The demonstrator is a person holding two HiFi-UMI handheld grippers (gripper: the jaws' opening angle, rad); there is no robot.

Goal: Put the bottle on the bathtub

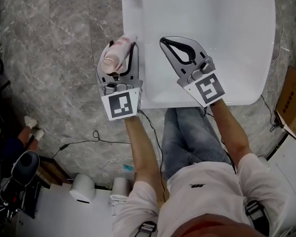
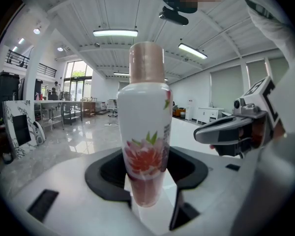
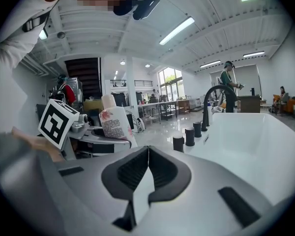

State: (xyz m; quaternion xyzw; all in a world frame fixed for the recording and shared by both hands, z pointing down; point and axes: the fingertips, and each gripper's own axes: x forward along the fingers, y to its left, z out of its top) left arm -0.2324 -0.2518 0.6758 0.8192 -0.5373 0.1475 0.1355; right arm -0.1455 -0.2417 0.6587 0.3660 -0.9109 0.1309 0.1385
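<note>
A white bottle [image 1: 117, 55] with a pink flower print and a pinkish cap stands upright between the jaws of my left gripper [image 1: 121, 58], which is shut on it, at the bathtub's [image 1: 227, 43] near left corner. The left gripper view shows the bottle [image 2: 145, 127] filling the middle, held at its lower part. My right gripper [image 1: 180, 51] hovers over the tub's near rim with its jaws closed together and nothing in them. In the right gripper view the bottle [image 3: 114, 122] appears at the left, with the tub's white basin [image 3: 255, 136] at the right.
Black tap fittings [image 3: 189, 135] and a black spout [image 3: 211, 100] stand along the tub's rim. The grey marble floor [image 1: 49, 58] lies left of the tub, with cables [image 1: 96, 139] and white cans [image 1: 82, 187] near my feet. A cardboard box [image 1: 292, 102] sits at the right.
</note>
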